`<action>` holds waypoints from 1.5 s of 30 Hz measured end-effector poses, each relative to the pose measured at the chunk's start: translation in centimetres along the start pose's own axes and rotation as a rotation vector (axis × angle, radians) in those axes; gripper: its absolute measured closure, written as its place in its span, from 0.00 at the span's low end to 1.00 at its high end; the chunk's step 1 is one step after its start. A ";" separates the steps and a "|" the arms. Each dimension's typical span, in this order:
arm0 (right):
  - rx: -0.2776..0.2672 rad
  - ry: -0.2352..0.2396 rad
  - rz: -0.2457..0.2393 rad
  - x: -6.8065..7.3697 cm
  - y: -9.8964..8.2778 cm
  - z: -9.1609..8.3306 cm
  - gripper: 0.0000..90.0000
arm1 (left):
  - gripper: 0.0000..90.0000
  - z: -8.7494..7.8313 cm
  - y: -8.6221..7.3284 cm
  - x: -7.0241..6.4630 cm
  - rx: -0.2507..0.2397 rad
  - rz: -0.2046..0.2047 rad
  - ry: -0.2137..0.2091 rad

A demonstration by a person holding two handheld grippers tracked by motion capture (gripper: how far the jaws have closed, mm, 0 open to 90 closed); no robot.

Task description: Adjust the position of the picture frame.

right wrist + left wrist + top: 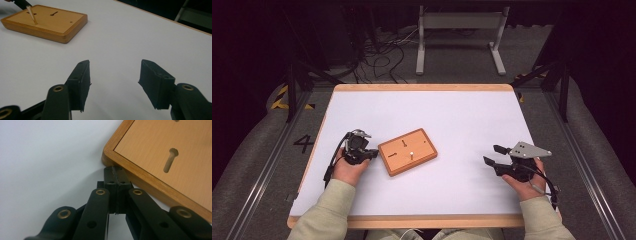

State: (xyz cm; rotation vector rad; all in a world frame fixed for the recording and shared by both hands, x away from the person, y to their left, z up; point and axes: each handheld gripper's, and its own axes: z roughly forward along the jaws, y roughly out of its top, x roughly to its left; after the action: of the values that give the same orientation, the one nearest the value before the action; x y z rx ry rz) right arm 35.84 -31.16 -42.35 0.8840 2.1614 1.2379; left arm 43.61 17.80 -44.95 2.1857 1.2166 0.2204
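A wooden board (407, 151) with a raised rim lies left of the table's middle; it also shows in the left gripper view (160, 155) and the right gripper view (47, 22). A pale peg (411, 154) stands upright in it, leaning in the right gripper view (32, 15). A keyhole slot (170, 159) is cut into its top. My left gripper (371, 152) is shut with nothing between its jaws, its tips (116, 173) touching the board's left edge. My right gripper (492, 155) rests open on the table at the right, jaws wide apart (113, 75), nothing between them.
The white table top (462, 115) has a wooden edge. A grey metal stand (459, 30) and loose cables (382, 55) lie on the floor beyond the far edge. Dark frame legs stand at both far corners.
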 end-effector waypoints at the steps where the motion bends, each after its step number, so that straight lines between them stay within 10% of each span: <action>1: 0.000 0.000 0.000 0.0 0.0 0.0 0.47 | 1.00 0.2 0.3 0.0 0.001 0.003 0.001; 24: -0.002 0.013 0.009 0.0 -0.2 -0.3 0.47 | 1.00 4.6 4.2 -1.5 -0.131 -0.038 -0.019; 34: 0.000 0.019 0.008 0.1 -0.2 -0.1 0.47 | 1.00 4.4 4.2 -1.8 -0.141 -0.032 -0.023; 45: -0.005 0.017 0.012 0.0 -0.2 -0.4 0.47 | 0.88 1.2 3.5 -3.1 -0.204 0.063 -0.024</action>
State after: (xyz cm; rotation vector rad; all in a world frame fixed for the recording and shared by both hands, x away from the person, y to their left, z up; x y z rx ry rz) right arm 35.55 -31.49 -42.35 0.8884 2.1680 1.2600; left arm 44.85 13.46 -43.38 2.0451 1.0646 0.3282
